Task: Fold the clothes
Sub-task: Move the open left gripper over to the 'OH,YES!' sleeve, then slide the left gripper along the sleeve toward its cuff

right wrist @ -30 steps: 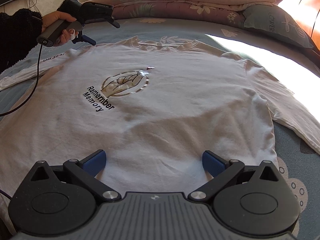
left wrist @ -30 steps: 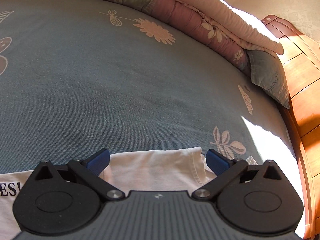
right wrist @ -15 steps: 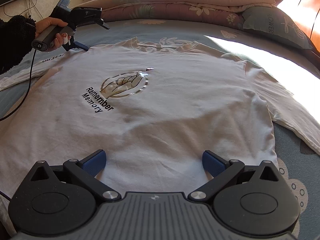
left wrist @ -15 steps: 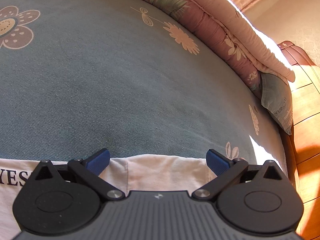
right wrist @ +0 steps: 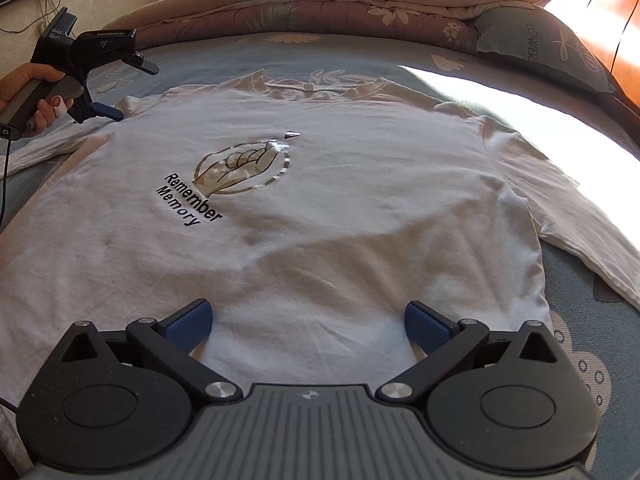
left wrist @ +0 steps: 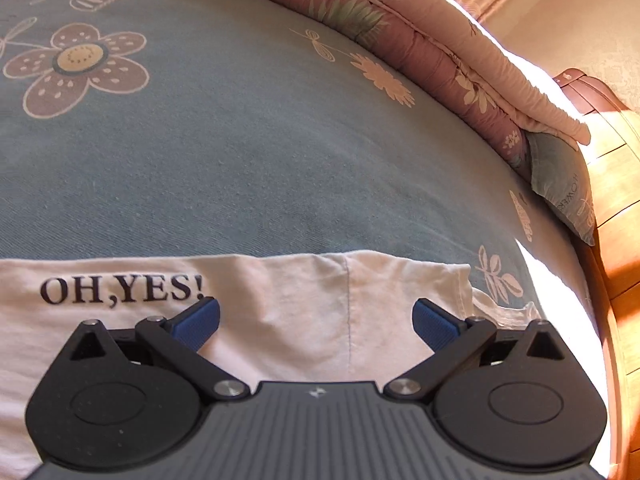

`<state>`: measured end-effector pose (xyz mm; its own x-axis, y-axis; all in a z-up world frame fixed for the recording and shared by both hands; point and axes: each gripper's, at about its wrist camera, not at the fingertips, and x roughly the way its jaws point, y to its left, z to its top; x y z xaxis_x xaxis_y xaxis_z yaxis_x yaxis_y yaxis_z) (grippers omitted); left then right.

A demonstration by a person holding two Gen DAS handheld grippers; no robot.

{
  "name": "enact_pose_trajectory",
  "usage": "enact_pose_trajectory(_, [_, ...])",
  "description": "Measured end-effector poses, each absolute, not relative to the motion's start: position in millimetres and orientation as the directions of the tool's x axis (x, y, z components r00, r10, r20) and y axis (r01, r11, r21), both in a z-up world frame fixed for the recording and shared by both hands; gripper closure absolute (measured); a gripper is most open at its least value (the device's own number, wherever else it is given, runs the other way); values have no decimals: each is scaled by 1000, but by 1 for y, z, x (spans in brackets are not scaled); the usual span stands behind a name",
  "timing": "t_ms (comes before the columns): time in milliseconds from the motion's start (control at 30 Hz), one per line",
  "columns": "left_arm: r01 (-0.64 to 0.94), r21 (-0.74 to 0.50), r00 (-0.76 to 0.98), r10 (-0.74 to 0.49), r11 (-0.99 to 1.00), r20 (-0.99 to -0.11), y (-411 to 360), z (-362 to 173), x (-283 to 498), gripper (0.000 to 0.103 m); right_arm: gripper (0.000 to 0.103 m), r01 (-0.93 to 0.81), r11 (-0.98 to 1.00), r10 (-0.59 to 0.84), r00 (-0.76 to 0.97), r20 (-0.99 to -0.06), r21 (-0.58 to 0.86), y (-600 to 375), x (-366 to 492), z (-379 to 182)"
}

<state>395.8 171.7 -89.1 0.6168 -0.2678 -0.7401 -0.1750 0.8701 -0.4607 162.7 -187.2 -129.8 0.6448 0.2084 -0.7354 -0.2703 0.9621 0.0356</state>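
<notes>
A white long-sleeved shirt [right wrist: 360,200] lies flat and face up on the bed, with a "Remember Memory" print [right wrist: 192,204] on its chest. My right gripper [right wrist: 308,320] hovers open over the bottom hem, its blue pads wide apart and nothing between them. A hand [right wrist: 24,84] holds my left gripper [right wrist: 130,90] at the shirt's far left shoulder. From the left wrist, that gripper [left wrist: 316,316] is open over the sleeve [left wrist: 280,292], beside the black "OH,YES!" lettering [left wrist: 120,290] and near the shoulder seam. The other sleeve [right wrist: 580,220] stretches to the right.
The blue flowered bedsheet [left wrist: 240,160] lies under the shirt. A rolled pink quilt [left wrist: 420,52] and a blue pillow [left wrist: 560,184] line the far side. A wooden headboard [left wrist: 616,184] stands on the right. A black cable [right wrist: 4,184] hangs from the left gripper's handle.
My left gripper has shifted left along the sleeve and drawn back, bringing the "OH,YES!" lettering into full view. The right gripper has stayed over the hem.
</notes>
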Motion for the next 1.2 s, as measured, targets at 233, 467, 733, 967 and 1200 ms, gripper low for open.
enact_pose_trajectory(233, [-202,-470,627,-255,859,-736,201,-89,361,1,0,-247,969,171,604,-778,21,-183,161,-121])
enact_pose_trajectory(467, [-211,-528,636,-295,823,-714,233,-96,318,1,0,-260,961,236,596,-768,94,-174,144,-97])
enact_pose_trajectory(733, [-235,-539,680,-260,809,-686,276,-79,279,1,0,-300,952,233,566,-791,66,-146,130,-91])
enact_pose_trajectory(967, [-332,-562,709,-192,758,-679,335,-97,236,1,0,-253,965,196,501,-843,74,-128,125,-112])
enact_pose_trajectory(1200, [-431,-547,721,-91,717,-687,390,-102,201,1,0,-243,970,131,499,-857,7,-117,126,-115])
